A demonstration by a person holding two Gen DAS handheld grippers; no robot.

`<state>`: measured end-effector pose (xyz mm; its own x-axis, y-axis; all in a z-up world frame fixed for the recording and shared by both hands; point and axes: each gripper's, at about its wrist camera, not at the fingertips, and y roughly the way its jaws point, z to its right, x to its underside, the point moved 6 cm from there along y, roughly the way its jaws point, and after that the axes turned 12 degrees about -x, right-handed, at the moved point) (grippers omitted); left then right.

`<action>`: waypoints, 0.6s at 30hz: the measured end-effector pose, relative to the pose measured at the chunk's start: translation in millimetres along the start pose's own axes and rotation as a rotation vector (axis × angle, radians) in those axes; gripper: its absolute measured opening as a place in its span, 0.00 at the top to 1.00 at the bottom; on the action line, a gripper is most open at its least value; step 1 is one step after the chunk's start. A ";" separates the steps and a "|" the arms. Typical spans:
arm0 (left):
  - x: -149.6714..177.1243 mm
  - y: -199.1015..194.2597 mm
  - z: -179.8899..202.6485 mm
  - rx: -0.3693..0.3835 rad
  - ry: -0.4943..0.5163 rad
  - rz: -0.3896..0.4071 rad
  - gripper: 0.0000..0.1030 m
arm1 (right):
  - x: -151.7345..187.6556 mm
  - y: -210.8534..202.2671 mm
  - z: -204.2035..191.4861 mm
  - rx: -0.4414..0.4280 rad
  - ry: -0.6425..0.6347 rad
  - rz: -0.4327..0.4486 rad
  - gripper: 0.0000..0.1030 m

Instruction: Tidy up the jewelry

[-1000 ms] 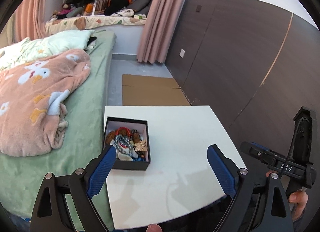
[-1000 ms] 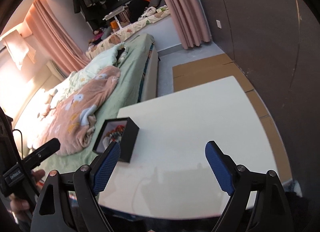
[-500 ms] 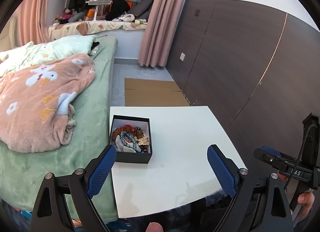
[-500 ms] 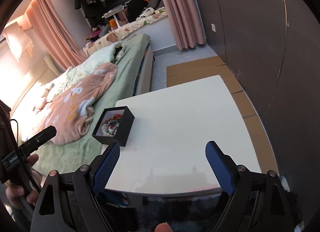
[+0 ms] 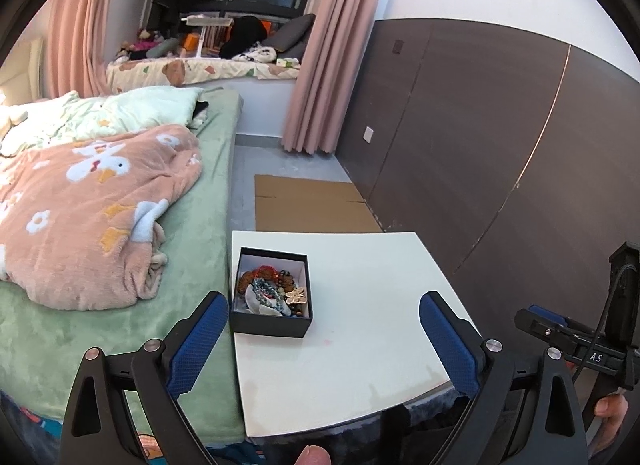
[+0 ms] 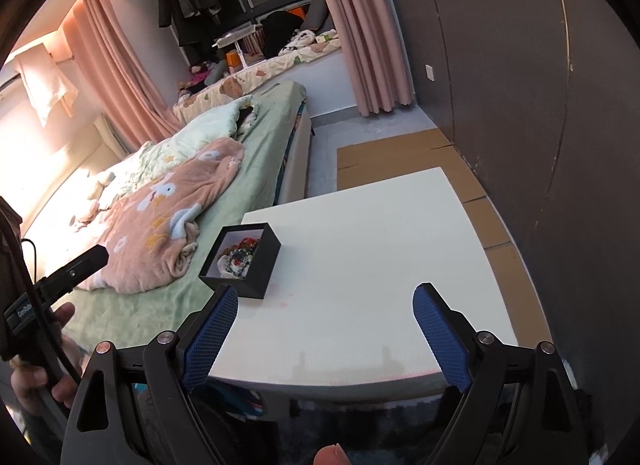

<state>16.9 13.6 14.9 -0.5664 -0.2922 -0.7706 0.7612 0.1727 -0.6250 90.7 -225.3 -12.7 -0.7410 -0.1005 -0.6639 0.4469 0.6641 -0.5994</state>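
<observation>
A black open box (image 5: 272, 321) full of mixed jewelry (image 5: 272, 289) stands near the left edge of a white table (image 5: 360, 353). It also shows in the right wrist view (image 6: 256, 269), jewelry (image 6: 238, 257) inside. My left gripper (image 5: 324, 341) is open and empty, held back above the table's near edge. My right gripper (image 6: 326, 333) is open and empty, also held back above the near edge, the box ahead to its left.
A bed with green sheet (image 5: 96, 329) and a pink blanket (image 5: 88, 209) abuts the table's left side. A dark panelled wall (image 5: 500, 153) runs along the right. Flat cardboard (image 5: 308, 205) lies on the floor beyond the table.
Both grippers have pulled back and up from the table, so the box and table look smaller and farther. Both stay open and empty.
</observation>
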 end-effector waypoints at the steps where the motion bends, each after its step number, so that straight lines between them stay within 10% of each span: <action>1: 0.1 -1.0 -1.1 0.000 -0.003 0.003 0.06 | 0.4 -1.6 0.1 0.002 0.004 0.003 0.13; 18: 2.3 -8.1 2.5 -0.028 0.037 0.036 0.01 | 3.2 -6.9 2.4 0.008 0.027 0.015 0.12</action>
<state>10.2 9.2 18.5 -0.5505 -0.2506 -0.7964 0.7725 0.2088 -0.5997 86.5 -232.0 -11.8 -0.7474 -0.0706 -0.6606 0.4617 0.6597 -0.5930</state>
